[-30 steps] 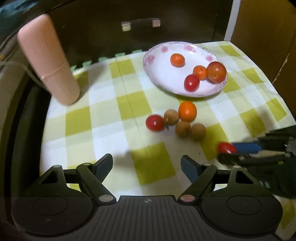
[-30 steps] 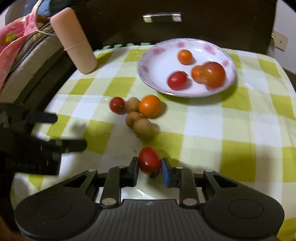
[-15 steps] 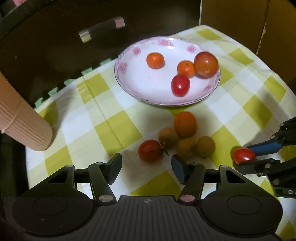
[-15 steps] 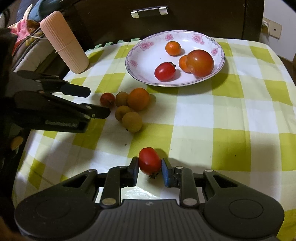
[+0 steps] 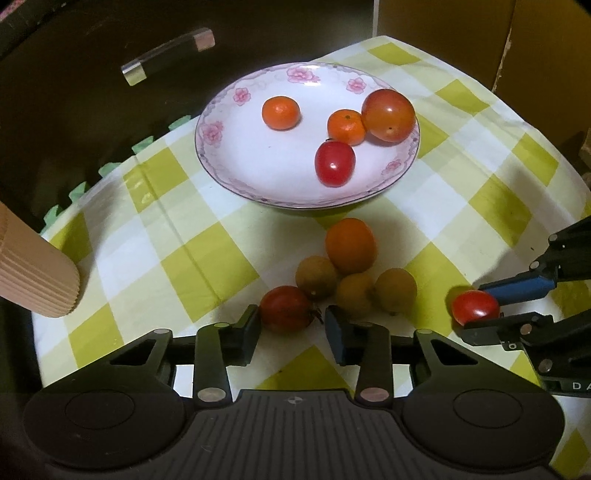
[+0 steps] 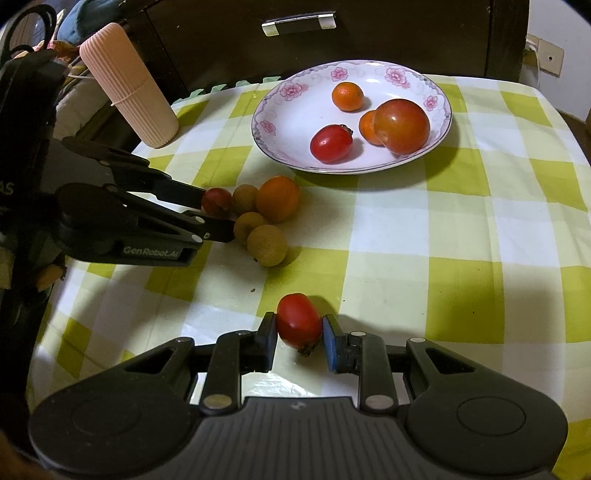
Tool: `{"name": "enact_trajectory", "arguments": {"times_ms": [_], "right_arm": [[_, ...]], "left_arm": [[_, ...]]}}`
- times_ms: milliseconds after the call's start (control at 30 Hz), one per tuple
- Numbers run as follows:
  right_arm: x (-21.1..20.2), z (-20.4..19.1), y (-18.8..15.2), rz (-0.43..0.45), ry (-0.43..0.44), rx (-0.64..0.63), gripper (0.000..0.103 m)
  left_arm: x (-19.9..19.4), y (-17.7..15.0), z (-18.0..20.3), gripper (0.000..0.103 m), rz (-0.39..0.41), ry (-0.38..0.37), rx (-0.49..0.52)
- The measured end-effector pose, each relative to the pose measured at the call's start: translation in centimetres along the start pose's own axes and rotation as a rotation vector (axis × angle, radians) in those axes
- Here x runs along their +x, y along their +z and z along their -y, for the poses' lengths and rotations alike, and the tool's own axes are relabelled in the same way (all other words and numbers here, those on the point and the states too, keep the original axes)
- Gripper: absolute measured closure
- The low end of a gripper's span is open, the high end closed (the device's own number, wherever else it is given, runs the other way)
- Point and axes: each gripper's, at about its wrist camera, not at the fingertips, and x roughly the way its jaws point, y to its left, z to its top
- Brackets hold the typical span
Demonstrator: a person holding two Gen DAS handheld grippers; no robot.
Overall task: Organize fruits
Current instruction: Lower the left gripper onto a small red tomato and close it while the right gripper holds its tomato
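A white flowered plate (image 5: 236,166) (image 6: 284,122) holds two small oranges, a large tomato and a cherry tomato. In front of it lie an orange (image 5: 350,244), three brown longans (image 5: 395,290) and a red cherry tomato (image 5: 285,308) (image 6: 216,199). My left gripper (image 5: 291,326) (image 6: 218,214) is open, its jaws on either side of that tomato; the left pad touches it, the right stands apart. My right gripper (image 6: 299,332) (image 5: 480,306) is shut on another cherry tomato (image 6: 298,319) (image 5: 474,306) low over the cloth.
A ribbed pink cylinder (image 6: 129,85) (image 5: 33,273) stands at the table's far left corner. The table has a yellow-green checked cloth (image 6: 461,240). A dark cabinet with a metal handle (image 6: 299,24) is behind the table.
My left gripper moved forward and its jaws narrowed around the loose cherry tomato by the longans. My right gripper kept its tomato and stayed about where it was.
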Motion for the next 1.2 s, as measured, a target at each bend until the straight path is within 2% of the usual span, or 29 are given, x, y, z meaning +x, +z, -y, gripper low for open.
{"name": "enact_trajectory", "arguments": {"times_ms": [200,867,1200], "right_arm": [[0.0,-0.1,0.0,-0.001,-0.005,-0.004,0.078],[-0.4,-0.4,-0.4,-0.002,-0.05,-0.016,0.078],[-0.3,-0.6,-0.6,-0.007,-0.057,-0.028,0.078]], "left_arm": [[-0.5,-0.7,0.2,0.063,-0.027,0.004,-0.03],[-3.4,-4.6,2.1,0.064,-0.063,-0.013,-0.165],[-2.8,-5.1,3.0,0.06,-0.068,-0.006,-0.148]]}}
